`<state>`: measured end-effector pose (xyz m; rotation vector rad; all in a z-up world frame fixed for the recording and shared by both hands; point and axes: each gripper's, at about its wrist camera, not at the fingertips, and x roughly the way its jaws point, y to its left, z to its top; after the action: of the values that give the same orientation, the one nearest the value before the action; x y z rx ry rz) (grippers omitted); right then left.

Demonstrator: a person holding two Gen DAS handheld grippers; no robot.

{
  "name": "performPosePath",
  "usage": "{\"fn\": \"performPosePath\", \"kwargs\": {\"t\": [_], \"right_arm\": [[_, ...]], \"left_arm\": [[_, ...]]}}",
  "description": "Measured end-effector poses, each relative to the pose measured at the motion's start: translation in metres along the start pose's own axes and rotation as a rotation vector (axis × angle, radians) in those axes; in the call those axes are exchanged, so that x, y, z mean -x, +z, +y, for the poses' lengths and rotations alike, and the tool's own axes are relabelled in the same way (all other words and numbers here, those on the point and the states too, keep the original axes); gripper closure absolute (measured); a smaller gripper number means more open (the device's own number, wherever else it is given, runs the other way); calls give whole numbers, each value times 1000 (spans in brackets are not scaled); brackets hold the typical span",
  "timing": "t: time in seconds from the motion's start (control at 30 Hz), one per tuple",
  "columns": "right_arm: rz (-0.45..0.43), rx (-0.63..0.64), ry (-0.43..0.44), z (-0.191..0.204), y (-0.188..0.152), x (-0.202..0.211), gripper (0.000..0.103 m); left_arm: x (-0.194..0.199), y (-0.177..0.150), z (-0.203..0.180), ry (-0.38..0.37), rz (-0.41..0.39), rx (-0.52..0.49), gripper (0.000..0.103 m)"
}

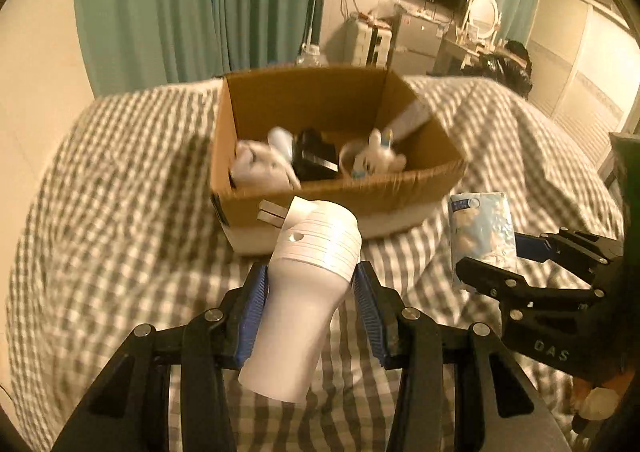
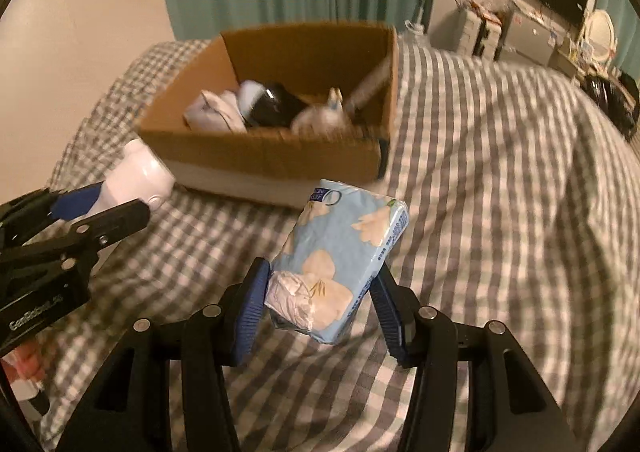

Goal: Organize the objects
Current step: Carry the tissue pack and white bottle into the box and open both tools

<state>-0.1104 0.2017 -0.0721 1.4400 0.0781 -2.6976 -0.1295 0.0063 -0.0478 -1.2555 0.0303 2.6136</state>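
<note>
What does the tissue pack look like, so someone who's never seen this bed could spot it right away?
On the checked bedspread, just in front of the open cardboard box, the right gripper holds it off the bed. The tissue pack is a soft pale blue packet with beige flower prints, unlike the smooth white plug-in light in the left gripper.

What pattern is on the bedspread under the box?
A grey-and-white check on the bedspread; the right wrist view shows it best.

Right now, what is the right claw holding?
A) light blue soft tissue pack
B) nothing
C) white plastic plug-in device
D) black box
A: the right claw pinches the light blue soft tissue pack between its blue pads, lifted off the checked bedding.
</note>
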Motion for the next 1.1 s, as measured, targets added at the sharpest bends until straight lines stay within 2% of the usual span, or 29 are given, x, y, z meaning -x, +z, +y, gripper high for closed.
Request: {"fn": "performPosePath", "kwargs": {"t": [0.27, 0.5, 0.67, 0.77, 0.83, 0.97, 1.1], "right_arm": [[-113, 62, 9, 18, 53, 51, 52], [-186, 67, 15, 20, 111, 65, 52], [-182, 69, 10, 21, 142, 43, 52], [-164, 64, 8, 21, 157, 19, 52], [-146, 64, 8, 21, 167, 1, 52], [-106, 68, 9, 21, 181, -37, 52], [-52, 84, 0, 22, 186, -78, 52]], "left_arm": [[38, 57, 1, 12, -82, -26, 58], [37, 107, 10, 20, -118, -35, 58], [16, 135, 17, 7, -156, -15, 58], [-6, 149, 27, -31, -166, 14, 58], [-19, 153, 31, -21, -164, 14, 58], [-54, 161, 41, -43, -127, 15, 58], [-82, 164, 44, -39, -99, -28, 58]]}}
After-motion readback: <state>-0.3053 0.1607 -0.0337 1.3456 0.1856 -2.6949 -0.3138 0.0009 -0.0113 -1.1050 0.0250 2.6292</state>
